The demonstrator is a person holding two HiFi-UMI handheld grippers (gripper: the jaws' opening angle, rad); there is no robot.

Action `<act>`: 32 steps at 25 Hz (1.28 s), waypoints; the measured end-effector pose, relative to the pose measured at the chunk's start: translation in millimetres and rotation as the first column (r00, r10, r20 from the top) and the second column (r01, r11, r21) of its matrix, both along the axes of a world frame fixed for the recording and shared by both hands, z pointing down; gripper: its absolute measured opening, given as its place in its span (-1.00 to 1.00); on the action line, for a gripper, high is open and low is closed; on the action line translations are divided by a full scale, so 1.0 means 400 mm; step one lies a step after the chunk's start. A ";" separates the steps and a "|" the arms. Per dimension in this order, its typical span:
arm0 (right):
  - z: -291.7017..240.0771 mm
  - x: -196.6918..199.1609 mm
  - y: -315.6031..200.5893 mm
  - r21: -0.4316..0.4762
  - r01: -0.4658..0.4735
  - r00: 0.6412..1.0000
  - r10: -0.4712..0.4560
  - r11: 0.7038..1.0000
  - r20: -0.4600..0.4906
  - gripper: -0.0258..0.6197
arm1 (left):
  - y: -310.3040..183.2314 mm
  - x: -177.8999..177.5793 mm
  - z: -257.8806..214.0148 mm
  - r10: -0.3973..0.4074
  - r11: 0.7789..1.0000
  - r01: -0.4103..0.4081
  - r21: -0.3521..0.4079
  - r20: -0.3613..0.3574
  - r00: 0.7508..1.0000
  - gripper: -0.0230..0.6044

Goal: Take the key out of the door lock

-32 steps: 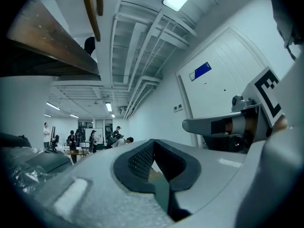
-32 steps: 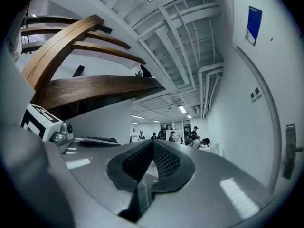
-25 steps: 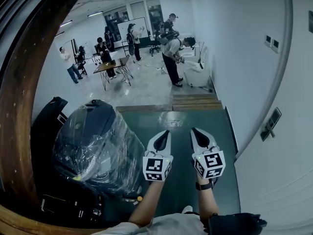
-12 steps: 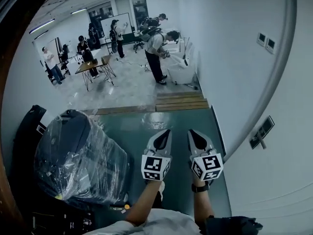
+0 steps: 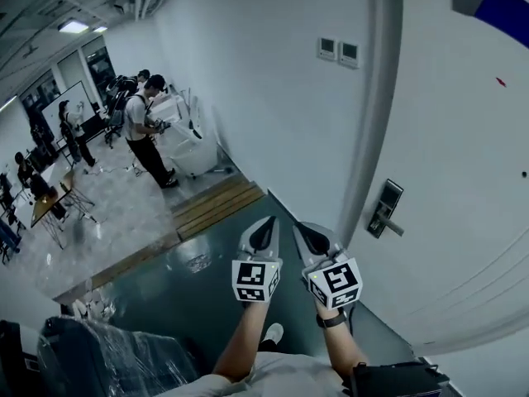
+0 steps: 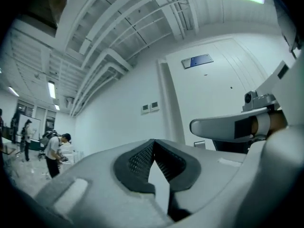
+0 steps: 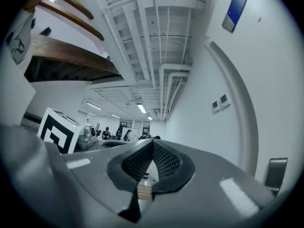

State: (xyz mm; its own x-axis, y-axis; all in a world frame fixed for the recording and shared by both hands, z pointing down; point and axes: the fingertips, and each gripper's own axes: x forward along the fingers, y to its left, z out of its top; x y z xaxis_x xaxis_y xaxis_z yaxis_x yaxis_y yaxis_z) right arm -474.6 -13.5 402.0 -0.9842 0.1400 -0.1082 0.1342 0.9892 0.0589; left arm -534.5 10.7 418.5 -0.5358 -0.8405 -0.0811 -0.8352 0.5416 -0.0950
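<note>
1. Quick rundown of where I was. I had both grippers out in front of me, side by side and close together, over the dark green floor (image 5: 215, 284). They pointed roughly level at the white wall (image 5: 264, 81).
2. Left gripper (image 5: 268, 221): jaws clenched, dark pads meeting at the tip, nothing between them.
3. Right gripper (image 5: 298, 225): same deal, jaws clenched tight on nothing at all.
4. The door lock (image 5: 384, 208) was a dark plate with a lever handle on the white door (image 5: 471, 188). It sat off to the right of my right gripper and well apart from it, so neither gripper touched it.
5. The key: honestly couldn't make it out, the lock was just too small in the head view.
6. Two little wall panels (image 5: 338, 50) sat high up, left of the door frame, and a blue sign (image 5: 502, 11) was near the top of the door.
7. Some wooden planks (image 5: 216, 206) lay along the far edge of the green floor.
8. Further back, a person in a white shirt (image 5: 142, 132) was bent over something white by the wall, with more people (image 5: 70, 131) behind.
9. A plastic-wrapped bundle (image 5: 107, 358) sat low on my left.
</note>
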 end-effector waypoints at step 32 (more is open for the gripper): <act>0.007 0.080 -0.767 -0.131 -0.735 0.676 0.735 0.666 -0.053 -0.91 | -0.847 -0.029 -0.040 0.759 0.651 -0.759 0.008 -0.021 0.651 -0.51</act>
